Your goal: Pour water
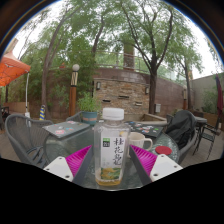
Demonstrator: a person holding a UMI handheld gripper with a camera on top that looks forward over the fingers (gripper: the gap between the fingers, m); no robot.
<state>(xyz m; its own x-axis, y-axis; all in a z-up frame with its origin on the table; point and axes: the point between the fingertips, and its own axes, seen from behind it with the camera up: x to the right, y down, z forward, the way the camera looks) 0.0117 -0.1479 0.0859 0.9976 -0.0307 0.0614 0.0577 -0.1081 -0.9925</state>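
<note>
Gripping a clear plastic bottle (112,148), the gripper (112,160) has its two fingers closed against the bottle's sides, one magenta pad (80,158) pressing on the left and the other pad (144,160) on the right. The bottle stands upright between them, with a white cap (113,114) on top and a pale label printed with green characters around its middle. A pale yellowish liquid shows in the lower part of the bottle.

Beyond the fingers lies a glass tabletop (70,130) in an outdoor courtyard. A white mug (137,142) sits on it just behind the bottle, to the right. Farther right on the tabletop is a small red object (163,151), too small to identify. A dark bag or piece of clothing (181,128) is heaped at the far right. A metal chair (25,135) stands to the left of the tabletop.

Farther back is a brick wall (125,88) with tall green trees (110,35) rising behind it, and an orange canopy (12,68) shows at the far left.
</note>
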